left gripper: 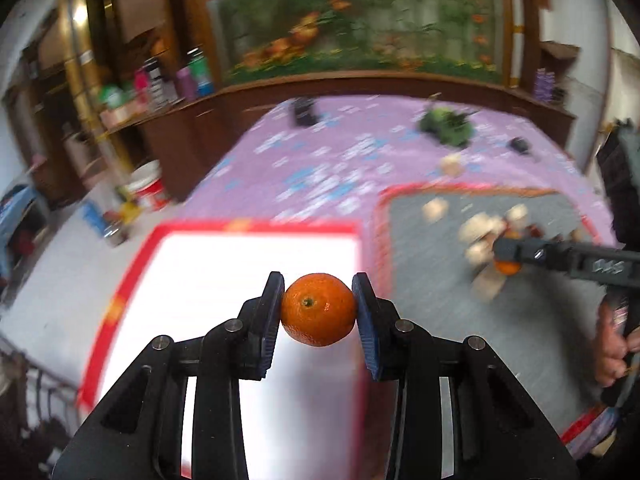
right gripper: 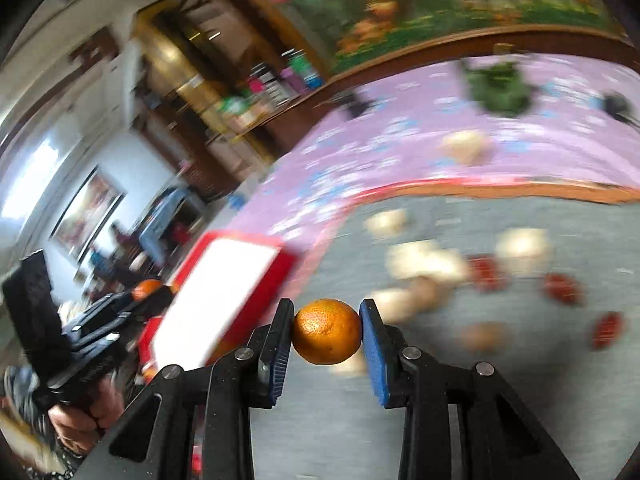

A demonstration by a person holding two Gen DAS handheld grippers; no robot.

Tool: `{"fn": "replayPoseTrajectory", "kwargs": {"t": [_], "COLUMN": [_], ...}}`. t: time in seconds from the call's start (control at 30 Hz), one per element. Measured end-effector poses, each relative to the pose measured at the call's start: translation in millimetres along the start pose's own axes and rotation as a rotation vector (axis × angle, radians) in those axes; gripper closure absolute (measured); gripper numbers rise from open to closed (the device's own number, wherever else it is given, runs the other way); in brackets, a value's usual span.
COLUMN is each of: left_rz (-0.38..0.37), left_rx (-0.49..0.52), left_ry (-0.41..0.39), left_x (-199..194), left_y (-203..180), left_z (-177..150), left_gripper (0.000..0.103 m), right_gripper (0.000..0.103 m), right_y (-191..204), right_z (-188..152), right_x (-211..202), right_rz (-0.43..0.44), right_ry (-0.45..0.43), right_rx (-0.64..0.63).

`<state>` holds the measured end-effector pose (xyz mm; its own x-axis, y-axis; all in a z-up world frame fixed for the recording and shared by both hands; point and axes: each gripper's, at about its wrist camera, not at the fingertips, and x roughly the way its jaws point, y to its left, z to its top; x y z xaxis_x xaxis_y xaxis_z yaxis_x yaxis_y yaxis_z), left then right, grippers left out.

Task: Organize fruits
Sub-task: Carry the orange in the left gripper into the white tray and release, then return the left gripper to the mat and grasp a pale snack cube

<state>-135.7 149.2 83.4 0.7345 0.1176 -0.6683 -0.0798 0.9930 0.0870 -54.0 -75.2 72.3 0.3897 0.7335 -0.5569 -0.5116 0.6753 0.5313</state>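
My left gripper (left gripper: pixel 318 308) is shut on a small orange (left gripper: pixel 318 310) and holds it above a white tray with a red rim (left gripper: pixel 256 227). My right gripper (right gripper: pixel 326 330) is shut on a second orange (right gripper: pixel 327 331) above a grey mat (right gripper: pixel 500 400). On that mat lie several blurred pale fruits (right gripper: pixel 428 264) and a few dark red fruits (right gripper: pixel 562 288). The right gripper with its orange (left gripper: pixel 507 267) shows at the right of the left wrist view. The left gripper and its orange (right gripper: pixel 147 287) show at the left of the right wrist view.
Tray and mat lie on a bed with a purple flowered cover (left gripper: pixel 320 160). A green toy (left gripper: pixel 446 124) and small dark items (left gripper: pixel 304 110) lie at the far end. A wooden headboard and a shelf with bottles (left gripper: pixel 160 84) stand behind. A bucket (left gripper: pixel 146 190) stands on the floor at left.
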Motion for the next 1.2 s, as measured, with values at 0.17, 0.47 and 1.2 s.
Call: {"fn": "replayPoseTrajectory", "kwargs": {"t": [0.17,0.47,1.2], "left_rz": [0.084,0.199,0.359], "left_rx": [-0.102,-0.135,-0.036], "left_ry": [0.065,0.121,-0.028], "left_x": [1,12,-39], "left_y": [46,68,33], "left_z": [-45,-74,-50], "left_gripper": [0.068,0.068,0.046], "right_gripper": [0.07,0.07,0.052], "right_y": [86,143,117], "right_z": [-7,-40,-23], "right_x": [49,130,38], "right_rz": [0.11,0.097,0.055], "right_ry": [0.054,0.235,-0.033], "right_rx": [-0.132,-0.194,-0.166]}}
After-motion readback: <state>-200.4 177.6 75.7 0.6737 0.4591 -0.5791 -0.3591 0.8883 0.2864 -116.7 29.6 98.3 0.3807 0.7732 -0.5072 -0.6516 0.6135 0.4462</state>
